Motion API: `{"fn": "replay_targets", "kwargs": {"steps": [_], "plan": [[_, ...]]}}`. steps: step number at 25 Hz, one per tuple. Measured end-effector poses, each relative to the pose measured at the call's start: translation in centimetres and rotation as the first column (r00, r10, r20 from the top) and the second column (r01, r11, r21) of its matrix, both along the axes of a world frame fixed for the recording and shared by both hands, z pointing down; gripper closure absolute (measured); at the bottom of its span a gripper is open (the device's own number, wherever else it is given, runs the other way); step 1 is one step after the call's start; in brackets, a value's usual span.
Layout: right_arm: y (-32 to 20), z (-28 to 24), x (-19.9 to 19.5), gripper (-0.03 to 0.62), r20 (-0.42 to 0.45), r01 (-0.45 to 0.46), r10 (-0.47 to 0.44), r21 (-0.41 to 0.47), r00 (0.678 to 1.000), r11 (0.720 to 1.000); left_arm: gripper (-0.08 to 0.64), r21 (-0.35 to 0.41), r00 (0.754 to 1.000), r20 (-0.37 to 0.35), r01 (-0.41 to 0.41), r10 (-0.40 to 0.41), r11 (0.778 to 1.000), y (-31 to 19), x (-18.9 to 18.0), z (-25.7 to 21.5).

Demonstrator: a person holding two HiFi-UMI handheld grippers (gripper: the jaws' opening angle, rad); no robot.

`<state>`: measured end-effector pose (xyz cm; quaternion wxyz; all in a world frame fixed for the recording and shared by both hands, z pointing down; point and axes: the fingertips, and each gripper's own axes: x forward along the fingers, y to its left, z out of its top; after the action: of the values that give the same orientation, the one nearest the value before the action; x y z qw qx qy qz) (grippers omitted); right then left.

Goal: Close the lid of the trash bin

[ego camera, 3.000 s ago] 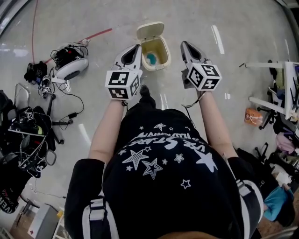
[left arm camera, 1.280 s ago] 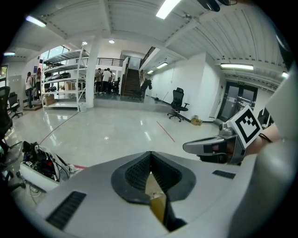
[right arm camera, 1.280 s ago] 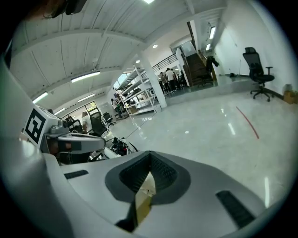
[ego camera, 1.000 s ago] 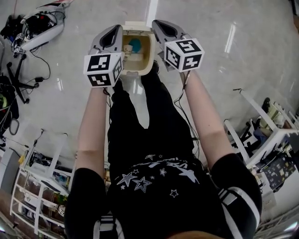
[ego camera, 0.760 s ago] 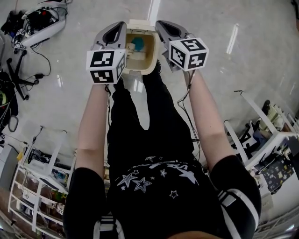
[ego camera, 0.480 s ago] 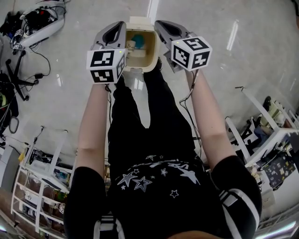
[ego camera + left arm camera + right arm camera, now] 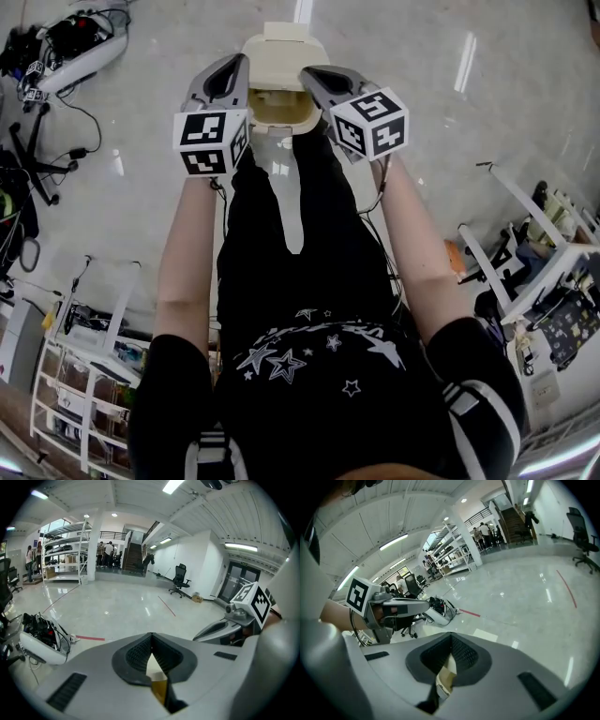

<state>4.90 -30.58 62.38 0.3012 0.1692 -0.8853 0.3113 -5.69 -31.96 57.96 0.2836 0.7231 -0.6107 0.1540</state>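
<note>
A person looks down at two handheld tools. The left tool [image 7: 238, 64] and the right tool [image 7: 309, 72] each have their jaws pressed together, gripping nothing. Between their tips a cream trash bin [image 7: 277, 111] stands on the floor [image 7: 487, 141]. Its lid [image 7: 285, 52] is tipped partly down over the opening, just beside the right tool's tip.

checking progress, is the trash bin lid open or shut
Partly shut: the lid tilts down over the trash bin, yet a strip of the yellowish inside shows under its front edge.
</note>
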Motion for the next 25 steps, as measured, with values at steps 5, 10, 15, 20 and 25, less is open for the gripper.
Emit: {"fn": "replay_targets", "kwargs": {"steps": [5,10,15,20,25], "plan": [[3.2,1.5,1.0,0.597,-0.016,-0.068,0.068,-0.025,0.998,0.997,0.549,-0.037,0.999,-0.006,-0.043,0.043,0.998,2.9,0.6,1.8],[5.6,3.3,2.2,0.597,-0.040,-0.139,0.137,-0.042,0.990,0.989,0.549,-0.091,0.996,-0.032,-0.088,0.085,0.992,6.4,1.9,4.6],[7.8,5.2,2.8,0.597,-0.060,-0.197,0.194,-0.049,0.979,0.979,0.549,-0.147,0.990,-0.054,-0.139,0.132,0.979,10.0,3.3,7.4],[9.7,7.3,3.4,0.597,-0.079,-0.248,0.243,-0.066,0.967,0.966,0.549,-0.194,0.979,-0.065,-0.201,0.192,0.960,12.6,4.1,9.8],[11.7,9.5,4.0,0.597,-0.101,-0.278,0.269,-0.089,0.958,0.956,0.549,-0.230,0.967,-0.069,-0.254,0.244,0.940,14.2,4.8,12.3]]}}
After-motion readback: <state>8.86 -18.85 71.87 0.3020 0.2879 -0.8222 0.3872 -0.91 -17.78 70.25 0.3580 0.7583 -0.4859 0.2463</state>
